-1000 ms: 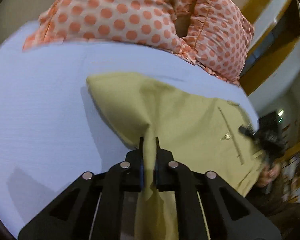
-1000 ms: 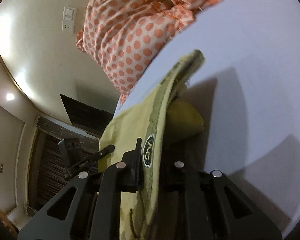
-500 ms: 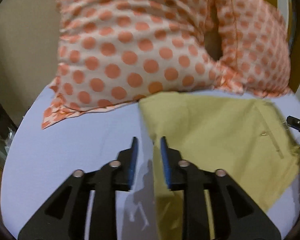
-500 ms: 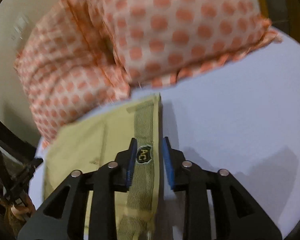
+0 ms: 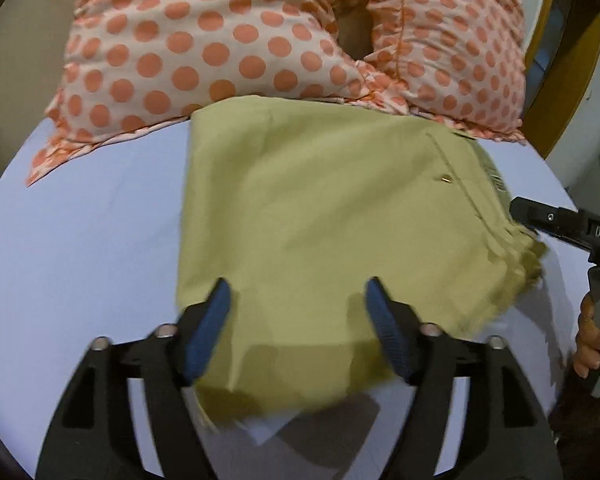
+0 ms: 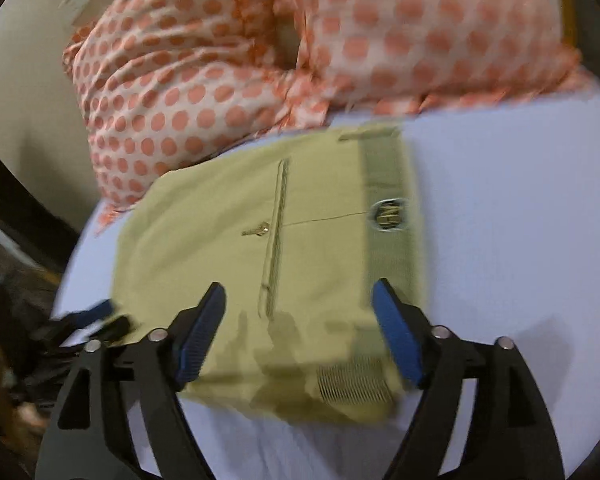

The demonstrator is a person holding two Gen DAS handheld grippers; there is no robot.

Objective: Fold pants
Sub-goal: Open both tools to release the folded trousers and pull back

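Observation:
The olive-green pants (image 5: pixel 320 216) lie folded flat in a rough rectangle on the pale lavender bed sheet (image 5: pixel 80 248). In the right wrist view the pants (image 6: pixel 292 248) show a back pocket seam, a small button and a ribbed waistband with an oval label (image 6: pixel 388 216). My left gripper (image 5: pixel 298 300) is open and empty over the near edge of the fabric. My right gripper (image 6: pixel 300 304) is open and empty over the waistband end. The right gripper also shows at the right edge of the left wrist view (image 5: pixel 556 224), beside the waistband.
Two white pillows with orange dots (image 5: pixel 228 40) lie just behind the pants, touching their far edge; they also show in the right wrist view (image 6: pixel 260 60). A yellow-framed headboard (image 5: pixel 560 80) stands at the back right. The sheet (image 6: pixel 520 220) extends to the right of the pants.
Both grippers let go of the pants and opened wide. The lifted fabric dropped flat onto the sheet as a folded rectangle, and both grippers drew back toward its near edge.

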